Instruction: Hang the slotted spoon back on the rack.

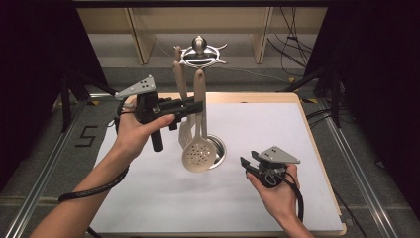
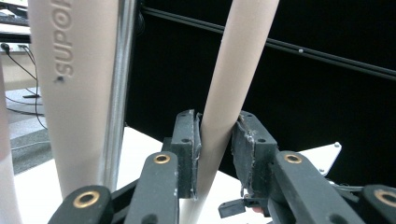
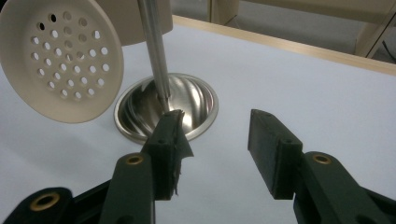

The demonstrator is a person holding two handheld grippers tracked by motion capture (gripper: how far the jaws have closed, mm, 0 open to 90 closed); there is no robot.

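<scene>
A beige perforated skimmer [image 1: 198, 154] hangs tilted beside a chrome utensil stand [image 1: 199, 53], its round head [image 3: 60, 60] just above the stand's dished base [image 3: 196, 100]. My left gripper [image 1: 195, 106] is shut on the skimmer's handle [image 2: 219, 93], and both pads press it in the left gripper view. I cannot tell whether the handle's top is on a hook. A second beige utensil [image 1: 181, 82], marked SUPOR [image 2: 74, 70], hangs just behind, beside the pole [image 2: 119, 93]. My right gripper [image 1: 247, 163] rests low at the right, open with nothing between its jaws [image 3: 217, 130].
A white sheet [image 1: 262, 134] covers the wooden table, with bare room around the right hand. The stand's base [image 1: 220, 151] sits near the table's middle. Black curtains flank the table, and cables [image 1: 292, 39] lie on the floor behind it.
</scene>
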